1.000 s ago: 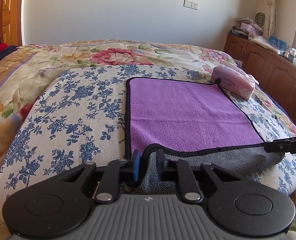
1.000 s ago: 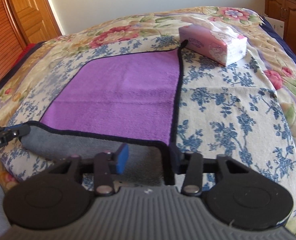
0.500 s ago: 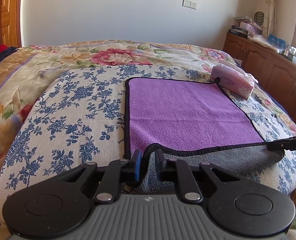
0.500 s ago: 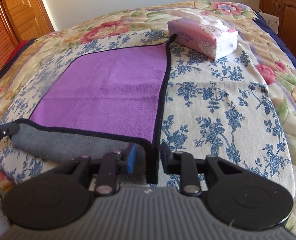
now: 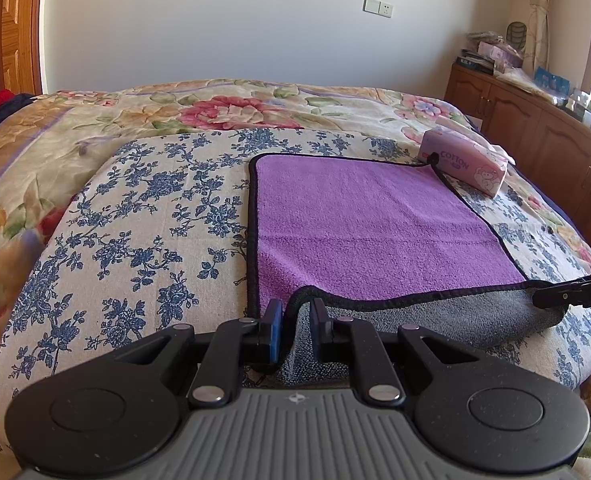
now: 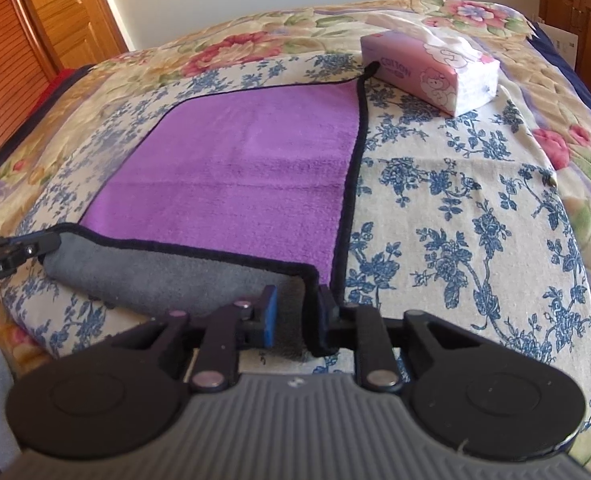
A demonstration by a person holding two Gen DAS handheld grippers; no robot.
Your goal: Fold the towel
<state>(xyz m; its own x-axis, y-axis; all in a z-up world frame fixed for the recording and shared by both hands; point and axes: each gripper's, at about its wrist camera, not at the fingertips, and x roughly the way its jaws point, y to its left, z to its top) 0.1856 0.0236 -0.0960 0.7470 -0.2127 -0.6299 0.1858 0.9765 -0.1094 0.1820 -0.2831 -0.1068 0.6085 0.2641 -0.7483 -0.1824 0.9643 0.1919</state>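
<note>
You hold the towel point(image 5: 367, 216) by its near corners, left gripper point(image 5: 294, 322) and right gripper point(image 6: 295, 312) both clamped on it; carry both evenly to the far edge.

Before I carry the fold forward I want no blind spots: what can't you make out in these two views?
- Left wrist view: the towel corner inside the left gripper is hidden by its fingers and body.
- Right wrist view: the towel corner in the right gripper is likewise covered.
- Left wrist view: items on the cabinet are too small.
- Both views: the bed's near edge is hidden by the gripper bodies.
</note>
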